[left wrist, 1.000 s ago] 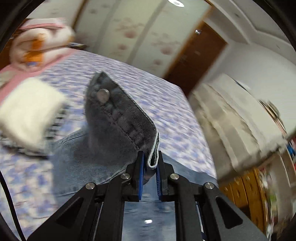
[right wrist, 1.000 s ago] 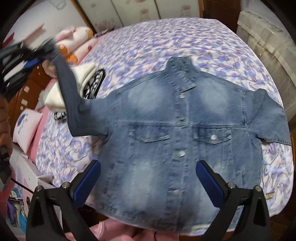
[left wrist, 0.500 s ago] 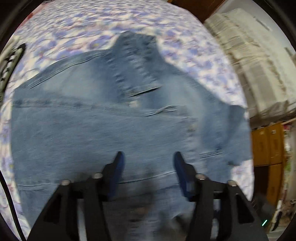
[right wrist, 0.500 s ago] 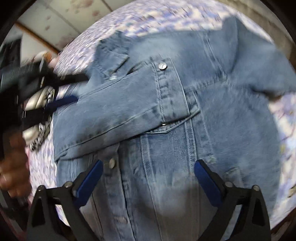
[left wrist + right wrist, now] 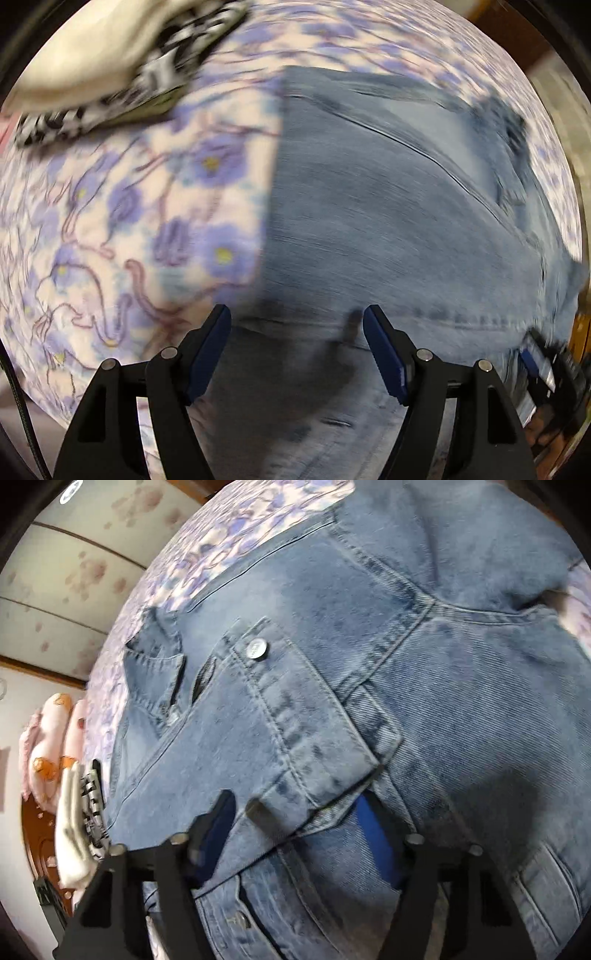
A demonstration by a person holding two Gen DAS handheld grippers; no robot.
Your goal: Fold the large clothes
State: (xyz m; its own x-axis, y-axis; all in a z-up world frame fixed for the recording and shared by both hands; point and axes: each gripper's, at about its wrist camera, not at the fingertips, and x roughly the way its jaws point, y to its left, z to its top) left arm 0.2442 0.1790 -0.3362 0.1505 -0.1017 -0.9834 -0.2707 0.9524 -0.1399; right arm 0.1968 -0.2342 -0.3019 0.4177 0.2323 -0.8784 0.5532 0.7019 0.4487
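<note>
Jacket (image 5: 461,686) is lying front-up on the bed (image 5: 110,229), one sleeve (image 5: 229,746) already folded across the chest, cuff (image 5: 295,716) near the placket. Step in hand: starting the body fold at the hem side. Left claw (image 5: 297,343) is pointing straight down over the denim, jaws opening, nothing between them, pads not touching cloth as far as the blur lets me tell. Right claw (image 5: 301,830) is closing with denim between the jaws just below the cuff; can't confirm the pads are pressing yet. Next move, I'd judge: both claws need a firm pinch on matching edges, then lift together so the sleeve isn't sliding off.
</note>
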